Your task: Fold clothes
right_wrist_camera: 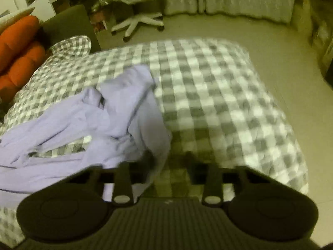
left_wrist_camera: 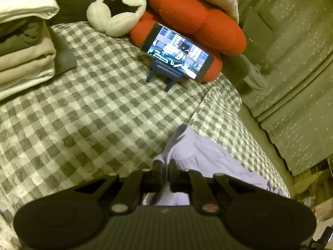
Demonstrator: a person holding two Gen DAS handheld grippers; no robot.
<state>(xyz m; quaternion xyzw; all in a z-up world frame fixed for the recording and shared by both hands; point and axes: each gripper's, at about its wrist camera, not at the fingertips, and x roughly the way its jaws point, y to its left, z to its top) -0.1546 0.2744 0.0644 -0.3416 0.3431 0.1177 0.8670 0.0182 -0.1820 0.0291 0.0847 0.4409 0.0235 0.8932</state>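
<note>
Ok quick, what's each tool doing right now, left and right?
Left tool: shut on the lavender garment, pinching a fold of it.
Right tool: open, holding nothing, at the garment's edge over the checkered bedspread.

My left gripper (left_wrist_camera: pixel 165 166): matt black plastic, ribbed body.
My right gripper (right_wrist_camera: pixel 169 160): same matt black plastic.
Lilac garment (right_wrist_camera: pixel 116 112): thin soft cloth, matt, creased.
Bed cover (left_wrist_camera: pixel 93 104): grey-and-white checked cloth, puckered texture.
Folded stack (left_wrist_camera: pixel 25 48): smooth matt cloth.
Red cushion (left_wrist_camera: pixel 199 27): plush fabric.
Earmuffs (left_wrist_camera: pixel 116 10): white fleece.
Phone (left_wrist_camera: pixel 178 52): glossy screen.
</note>
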